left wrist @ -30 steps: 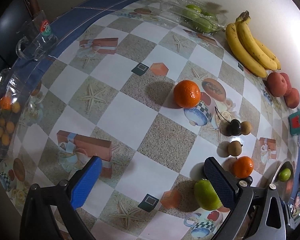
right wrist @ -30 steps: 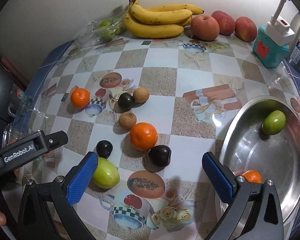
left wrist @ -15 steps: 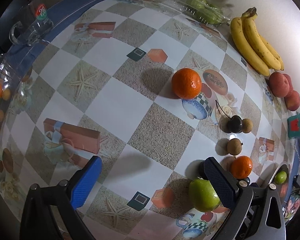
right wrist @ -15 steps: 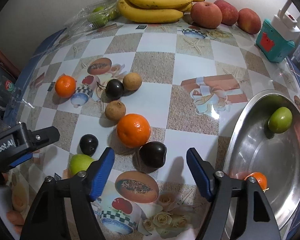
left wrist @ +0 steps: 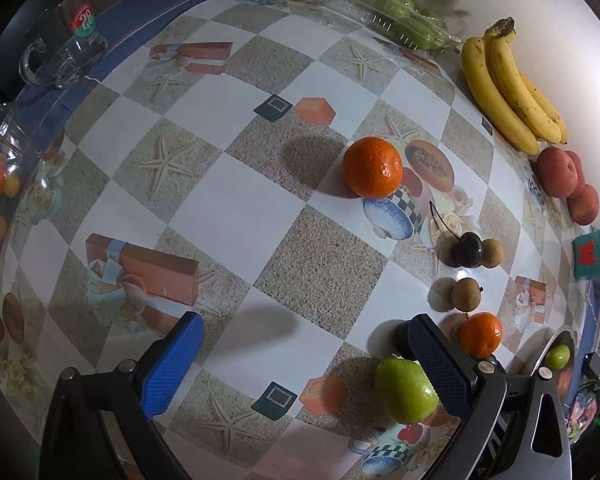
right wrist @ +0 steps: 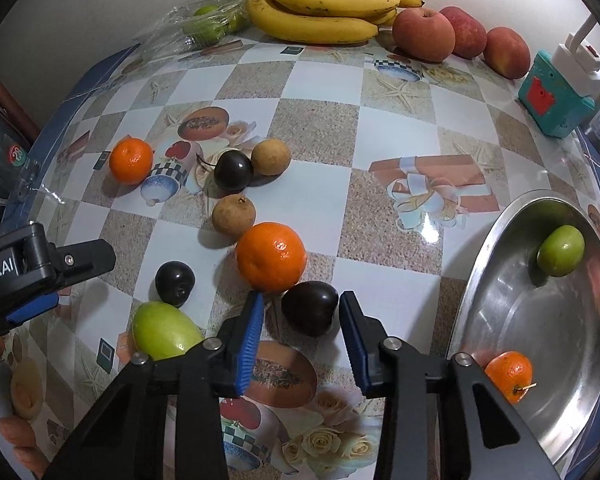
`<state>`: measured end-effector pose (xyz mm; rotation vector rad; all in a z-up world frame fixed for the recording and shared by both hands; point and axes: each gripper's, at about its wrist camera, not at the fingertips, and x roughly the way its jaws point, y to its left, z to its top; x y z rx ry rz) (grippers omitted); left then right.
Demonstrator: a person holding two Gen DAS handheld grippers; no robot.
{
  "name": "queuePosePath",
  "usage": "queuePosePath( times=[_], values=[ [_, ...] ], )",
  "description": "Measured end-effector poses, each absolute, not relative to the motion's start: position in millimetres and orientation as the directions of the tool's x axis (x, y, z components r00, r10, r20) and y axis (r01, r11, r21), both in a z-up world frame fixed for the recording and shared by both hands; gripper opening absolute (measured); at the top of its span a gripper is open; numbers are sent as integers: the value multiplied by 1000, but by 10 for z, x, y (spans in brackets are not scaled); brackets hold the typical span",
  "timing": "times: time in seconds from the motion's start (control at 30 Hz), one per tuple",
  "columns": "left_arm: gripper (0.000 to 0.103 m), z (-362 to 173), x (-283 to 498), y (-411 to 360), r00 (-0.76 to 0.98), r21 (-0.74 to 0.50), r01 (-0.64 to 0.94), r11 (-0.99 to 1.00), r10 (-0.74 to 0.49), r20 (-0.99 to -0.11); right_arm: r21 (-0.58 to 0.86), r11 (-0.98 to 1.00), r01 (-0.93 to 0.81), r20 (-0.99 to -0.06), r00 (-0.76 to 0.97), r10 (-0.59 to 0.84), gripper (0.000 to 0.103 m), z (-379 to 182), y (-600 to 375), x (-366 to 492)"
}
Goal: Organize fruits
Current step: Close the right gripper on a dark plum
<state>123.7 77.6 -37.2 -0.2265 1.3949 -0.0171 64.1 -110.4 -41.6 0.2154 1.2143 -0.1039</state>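
- Covering the whole table, a checked tablecloth [right wrist: 324, 128] printed with starfish, gift boxes and teacups carries loose fruit under both grippers.
- A steel bowl [right wrist: 500, 320], to the right of the dark plum, holds a green fruit [right wrist: 561, 251] and a small orange [right wrist: 509, 376], well apart from each other.
- A bunch of bananas [right wrist: 324, 8] lies against the wall, far behind the dark plum, with red apples [right wrist: 424, 34] just beside it.
- The right gripper [right wrist: 302, 330], pointing steeply down, is closing on a dark plum [right wrist: 310, 308]; the plum sits between the two blue fingers, the right one at its edge and a narrow gap visible on the left, so no grip shows yet.
- The left gripper [left wrist: 304, 356] hangs with its fingers wide apart and nothing between them, above bare cloth.
- A large orange [right wrist: 271, 257] touches the dark plum from behind and to the left.
- A green pear-shaped fruit [right wrist: 165, 332] lies left of the dark plum, just outside the right gripper's left finger.
- A brown longan [right wrist: 234, 214] rests behind the large orange.
- A smaller black plum [right wrist: 175, 283] sits left of the dark plum, beside the green fruit.
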Motion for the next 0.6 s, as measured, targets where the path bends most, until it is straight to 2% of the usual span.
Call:
queuePosePath(
  times=[0.17, 0.6],
  values=[
    [103, -338, 1221, 775, 183, -173, -121, 978, -149, -972, 102, 974, 204, -936, 351, 25, 29, -406, -1133, 633],
    [103, -318, 1164, 684, 168, -198, -91, 976, -181, -969, 143, 965, 222, -929, 366, 54, 29, -242, -1201, 492]
  ],
)
